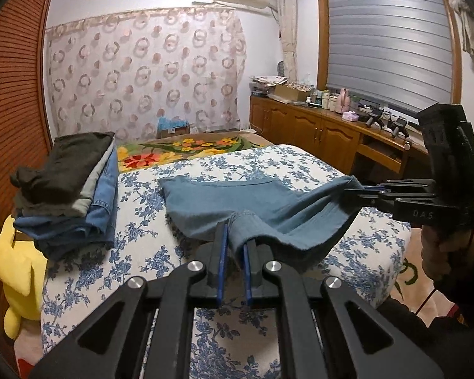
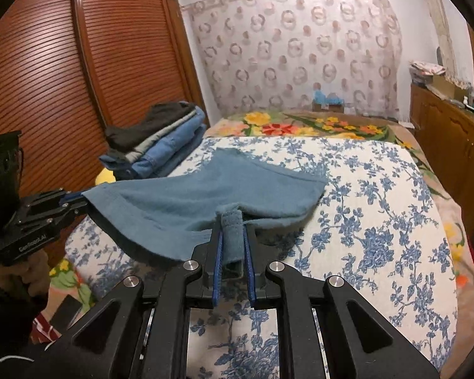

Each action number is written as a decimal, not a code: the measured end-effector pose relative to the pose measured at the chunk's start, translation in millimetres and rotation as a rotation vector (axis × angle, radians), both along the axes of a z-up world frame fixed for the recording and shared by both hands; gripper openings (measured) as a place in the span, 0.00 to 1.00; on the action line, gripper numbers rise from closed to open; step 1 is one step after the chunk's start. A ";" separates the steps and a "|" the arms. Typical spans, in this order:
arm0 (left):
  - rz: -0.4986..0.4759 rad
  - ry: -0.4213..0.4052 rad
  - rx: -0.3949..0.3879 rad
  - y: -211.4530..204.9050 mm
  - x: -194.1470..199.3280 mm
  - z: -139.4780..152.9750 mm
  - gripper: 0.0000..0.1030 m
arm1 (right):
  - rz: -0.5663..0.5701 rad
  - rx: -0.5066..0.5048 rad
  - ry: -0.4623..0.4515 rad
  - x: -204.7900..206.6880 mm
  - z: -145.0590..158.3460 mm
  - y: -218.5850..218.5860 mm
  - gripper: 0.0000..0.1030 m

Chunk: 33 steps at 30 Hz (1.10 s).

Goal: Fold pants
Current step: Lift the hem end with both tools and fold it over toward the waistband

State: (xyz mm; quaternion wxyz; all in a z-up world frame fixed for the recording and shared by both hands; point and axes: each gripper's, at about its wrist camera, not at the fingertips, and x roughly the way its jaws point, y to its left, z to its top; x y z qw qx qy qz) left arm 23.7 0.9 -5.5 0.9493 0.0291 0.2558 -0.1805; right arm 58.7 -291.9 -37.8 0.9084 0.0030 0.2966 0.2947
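While each claw pinches a bunched edge of the blue pants [image 1: 237,208], the garment hangs raised at its near side above the floral bedspread [image 1: 161,262], its far part still lying flat on the cover. The left gripper [image 1: 235,246] has its jaws pressed onto a rolled fold of cloth between the blue pads; the right gripper [image 2: 233,243] clamps a thick hem the same way, and in the left wrist view it reaches in from the right, holding a corner taut. Further back on the left of the bed sits a stack of folded clothes [image 1: 69,186], dark on top and denim beneath, with a yellow plush toy [image 1: 15,271] beside it. Beyond lie a flowered blanket [image 1: 180,150] and a patterned curtain [image 1: 145,72].
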 end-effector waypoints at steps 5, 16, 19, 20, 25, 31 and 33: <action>-0.013 -0.013 -0.008 -0.8 -7.2 7.5 0.06 | 0.001 0.011 -0.008 -8.5 5.6 -4.6 0.09; -0.022 -0.052 -0.001 -3.1 -22.1 25.1 0.06 | 0.000 0.023 -0.033 -21.6 20.2 -12.9 0.09; -0.023 -0.063 0.000 -3.0 -25.2 29.8 0.06 | 0.002 0.029 -0.043 -25.2 25.4 -14.6 0.09; -0.023 -0.066 0.002 -3.4 -26.2 31.2 0.06 | 0.003 0.030 -0.049 -26.8 27.5 -14.9 0.09; -0.030 -0.080 0.007 -5.7 -32.1 36.1 0.06 | 0.017 0.012 -0.072 -35.2 35.2 -12.4 0.09; -0.024 -0.044 0.016 -5.5 -21.9 23.8 0.06 | 0.018 -0.010 -0.069 -32.9 30.0 -8.8 0.09; -0.018 -0.022 0.016 -5.1 -16.2 16.3 0.06 | 0.012 -0.010 -0.051 -28.4 24.2 -9.6 0.09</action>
